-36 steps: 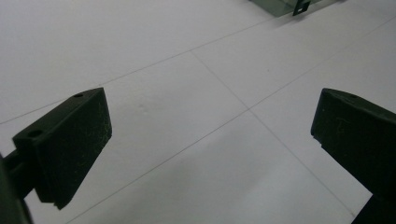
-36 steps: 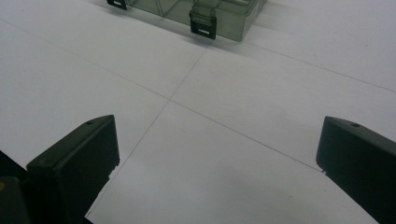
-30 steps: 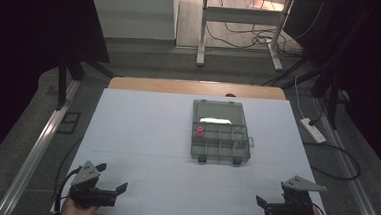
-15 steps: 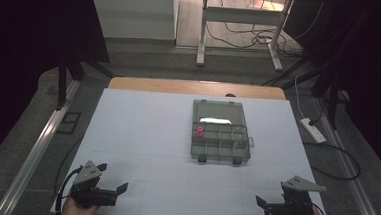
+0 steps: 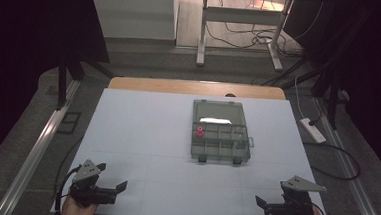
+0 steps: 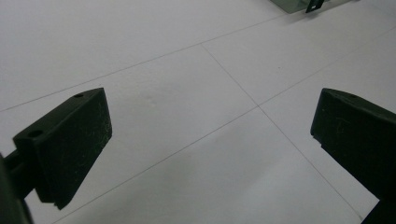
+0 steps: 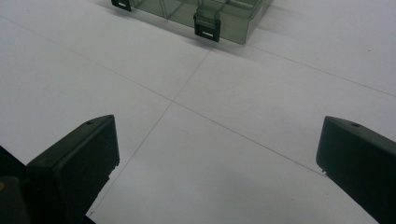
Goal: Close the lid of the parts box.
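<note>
The compartment box [image 5: 221, 133], red piece [image 5: 199, 132] inside, is sitting untouched well ahead of both tools, left tool [image 5: 107, 191] and right tool [image 5: 267, 206] resting unmoved, jaws apart, nothing begun.

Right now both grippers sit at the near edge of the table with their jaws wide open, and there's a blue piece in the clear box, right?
Not quite: the piece in the clear box is red-pink, not blue, as the high view shows. The rest holds: the left gripper and right gripper sit at the near edge, jaws wide open.
</note>
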Demonstrator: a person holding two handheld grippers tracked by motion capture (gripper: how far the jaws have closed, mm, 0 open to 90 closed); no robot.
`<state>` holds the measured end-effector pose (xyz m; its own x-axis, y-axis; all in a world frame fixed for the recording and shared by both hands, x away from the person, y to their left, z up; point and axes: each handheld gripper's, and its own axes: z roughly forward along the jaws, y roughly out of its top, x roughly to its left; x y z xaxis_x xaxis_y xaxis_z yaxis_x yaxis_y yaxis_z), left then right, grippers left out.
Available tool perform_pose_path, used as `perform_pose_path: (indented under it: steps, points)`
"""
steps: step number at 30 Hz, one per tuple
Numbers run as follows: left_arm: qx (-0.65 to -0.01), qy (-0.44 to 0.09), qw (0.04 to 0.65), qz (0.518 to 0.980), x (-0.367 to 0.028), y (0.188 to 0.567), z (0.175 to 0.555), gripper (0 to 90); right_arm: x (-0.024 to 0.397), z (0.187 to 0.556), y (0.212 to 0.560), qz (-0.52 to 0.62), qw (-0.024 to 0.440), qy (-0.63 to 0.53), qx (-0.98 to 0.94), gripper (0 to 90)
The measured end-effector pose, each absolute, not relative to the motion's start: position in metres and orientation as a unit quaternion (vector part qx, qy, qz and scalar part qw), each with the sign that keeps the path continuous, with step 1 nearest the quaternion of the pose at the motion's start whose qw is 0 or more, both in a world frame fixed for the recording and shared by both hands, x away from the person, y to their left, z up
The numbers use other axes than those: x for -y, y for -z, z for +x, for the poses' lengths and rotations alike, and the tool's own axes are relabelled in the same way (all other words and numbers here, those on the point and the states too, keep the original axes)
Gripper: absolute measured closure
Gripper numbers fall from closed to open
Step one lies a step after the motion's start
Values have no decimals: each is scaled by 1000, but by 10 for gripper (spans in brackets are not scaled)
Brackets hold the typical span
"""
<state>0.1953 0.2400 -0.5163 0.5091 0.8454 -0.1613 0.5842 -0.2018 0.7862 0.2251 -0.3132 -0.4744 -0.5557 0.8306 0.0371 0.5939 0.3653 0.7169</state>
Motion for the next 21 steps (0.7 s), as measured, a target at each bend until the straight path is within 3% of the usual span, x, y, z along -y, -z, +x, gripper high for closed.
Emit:
perform_pose_path:
  steps: [21]
  points:
    - [-439, -137, 437, 773, -233, 514, 213, 0, 310, 235, 466, 423, 182, -367, -808, 0]
